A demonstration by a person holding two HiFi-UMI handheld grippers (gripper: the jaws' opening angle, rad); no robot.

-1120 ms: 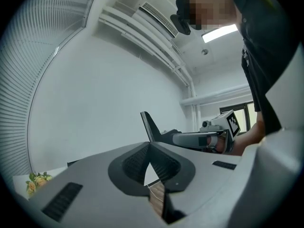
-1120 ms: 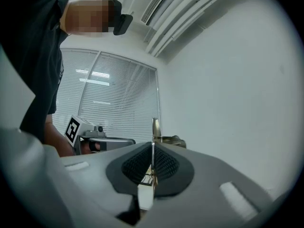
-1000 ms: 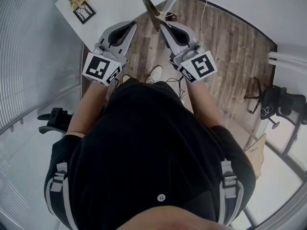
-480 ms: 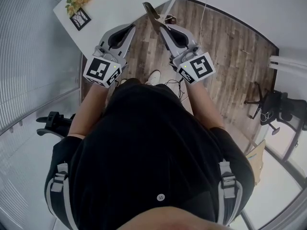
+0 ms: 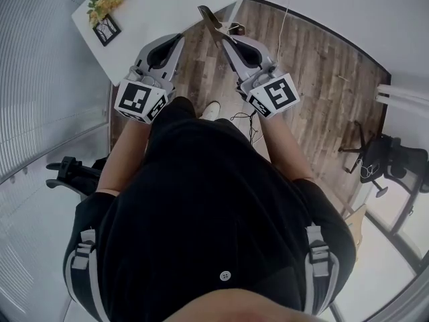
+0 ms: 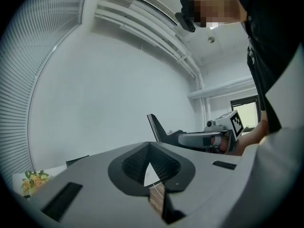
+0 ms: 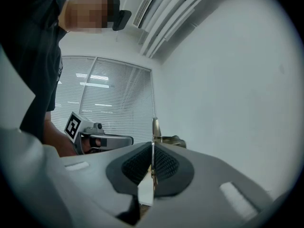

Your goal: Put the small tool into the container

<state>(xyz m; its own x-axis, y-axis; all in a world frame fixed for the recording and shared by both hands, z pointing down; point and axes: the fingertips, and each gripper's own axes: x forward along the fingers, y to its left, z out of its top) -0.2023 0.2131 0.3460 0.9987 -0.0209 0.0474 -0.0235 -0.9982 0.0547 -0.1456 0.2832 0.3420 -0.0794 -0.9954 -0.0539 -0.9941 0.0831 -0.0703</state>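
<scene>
The bench (image 5: 147, 19) has drifted further into view ahead of both hand-held grippers. The left hand-held gripper (image 5: 178, 39) is closed on nothing. The right hand-held gripper (image 5: 225, 40) pinches the tool (image 5: 210, 21) over the floor (image 5: 315, 79). The tool's long axis continues the jaws' line, tip pointing ahead at the bench edge. No container shows.
</scene>
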